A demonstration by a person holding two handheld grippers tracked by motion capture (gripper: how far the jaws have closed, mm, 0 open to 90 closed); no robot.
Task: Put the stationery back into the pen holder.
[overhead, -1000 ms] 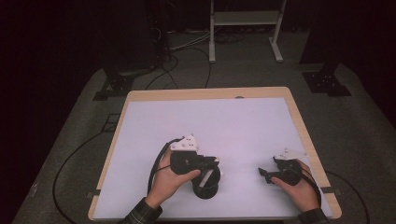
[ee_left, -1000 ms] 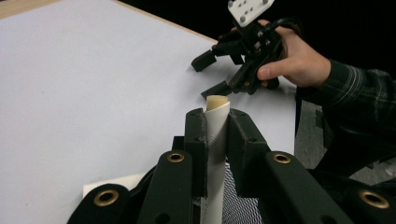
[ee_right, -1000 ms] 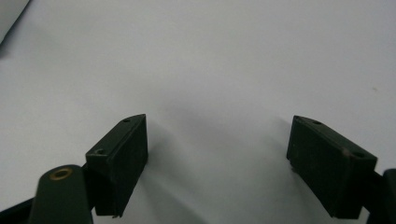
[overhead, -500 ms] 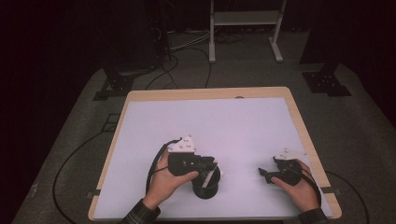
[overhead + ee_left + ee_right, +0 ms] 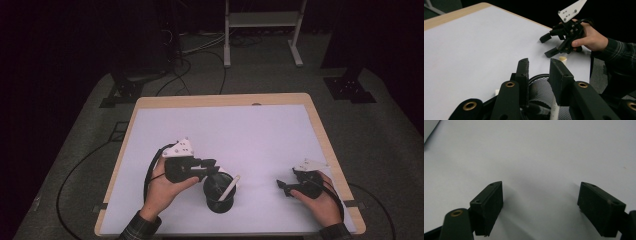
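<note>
Because the left gripper (image 5: 212, 165) has just been opening, its jaws now stand slightly apart above the black mesh cup (image 5: 219, 192) holding a white stick (image 5: 230, 188), gripping nothing; lifting away carelessly could tip the cup. The right gripper (image 5: 283, 186) rests wide open, empty, on the table (image 5: 260, 130).

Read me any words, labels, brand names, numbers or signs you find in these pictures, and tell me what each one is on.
None: no readable text stands anywhere.
The black mesh cup and the pale stick in it carry no label.
The left gripper, the right gripper and their grey plates bear only screw holes.
The white table is unmarked.
</note>
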